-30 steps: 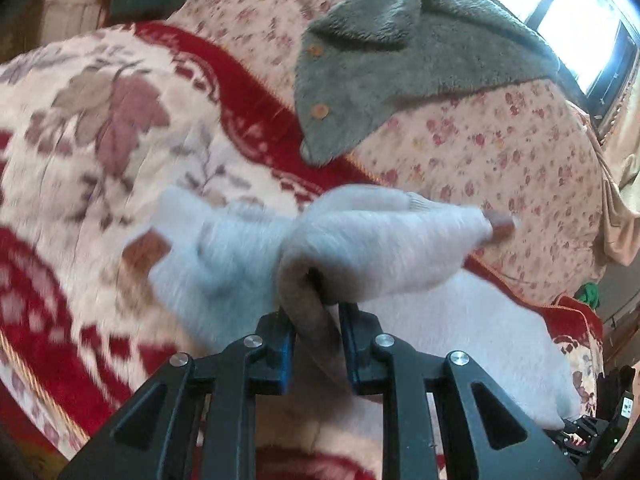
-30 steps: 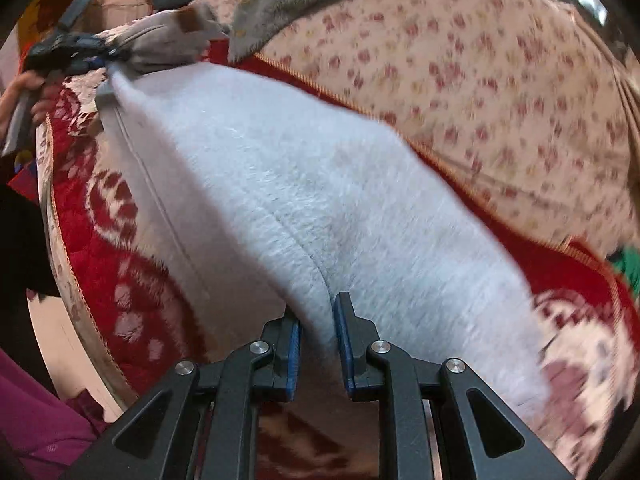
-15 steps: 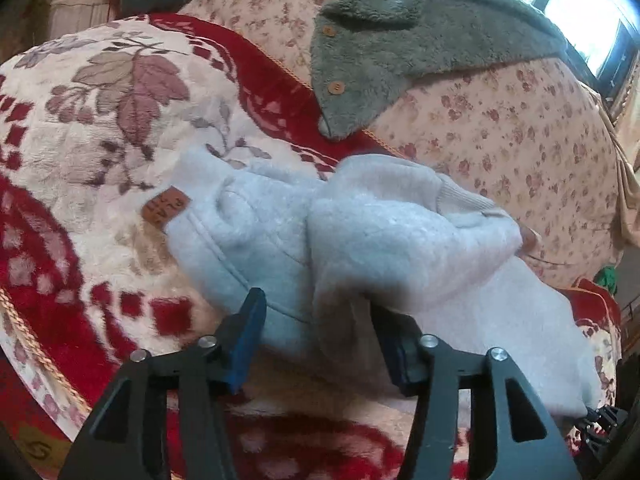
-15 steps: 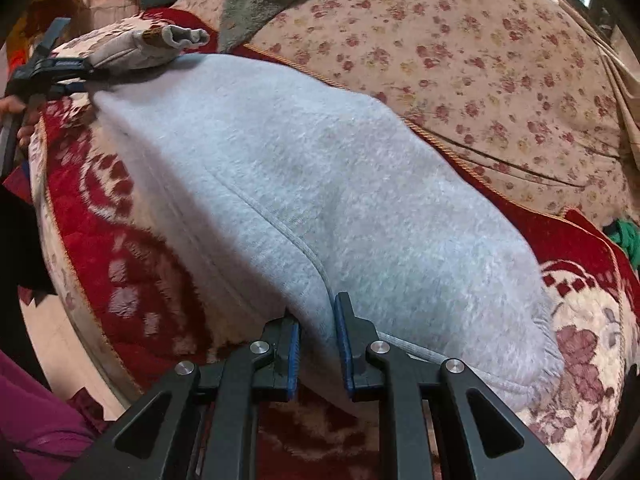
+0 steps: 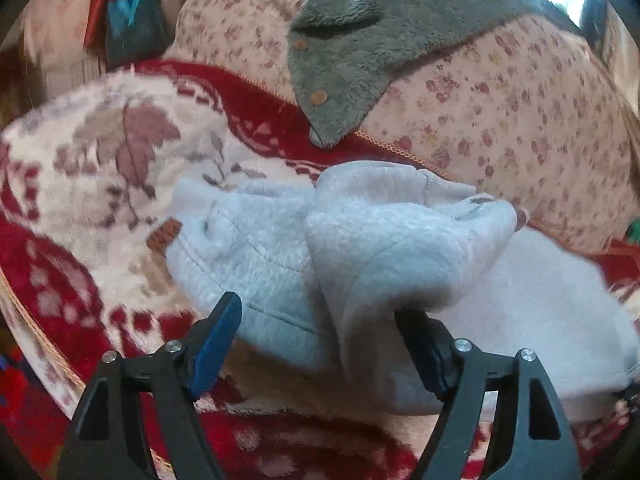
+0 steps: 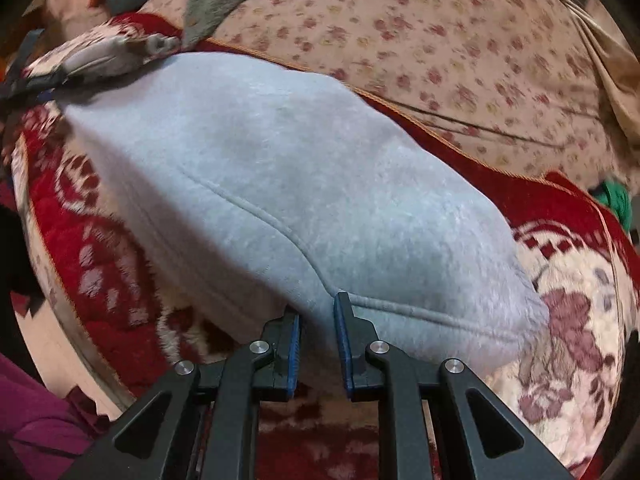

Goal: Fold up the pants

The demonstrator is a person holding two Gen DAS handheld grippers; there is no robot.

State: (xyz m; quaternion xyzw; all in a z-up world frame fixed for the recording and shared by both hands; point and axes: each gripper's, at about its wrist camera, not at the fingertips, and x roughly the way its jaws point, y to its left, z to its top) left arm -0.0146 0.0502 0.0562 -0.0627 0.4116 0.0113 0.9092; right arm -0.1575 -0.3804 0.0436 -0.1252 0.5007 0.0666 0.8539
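Light grey fleece pants (image 5: 380,248) lie on a red and cream floral blanket (image 5: 100,152), with a bunched fold on top and a brown label (image 5: 164,236) at their left edge. My left gripper (image 5: 316,308) is opening; the fold sits between its jaws, and the left blue pad (image 5: 218,340) stands apart from the cloth. In the right wrist view the pants (image 6: 280,152) stretch away as a long panel. My right gripper (image 6: 318,306) is shut on their near hem. The left gripper (image 6: 36,80) shows at that panel's far left end.
A grey-green fleece jacket (image 5: 360,32) with wooden buttons lies on a pink floral quilt (image 5: 500,100) behind the pants. The blanket's edge (image 6: 52,264) drops off at the left. A magenta sleeve (image 6: 36,432) is at the bottom left, and something green (image 6: 614,196) at the right.
The left gripper's jaws have spread wide and let go of the bunched fold, which now rests on the pants. The right gripper has kept its hold, and the panel has settled flatter.
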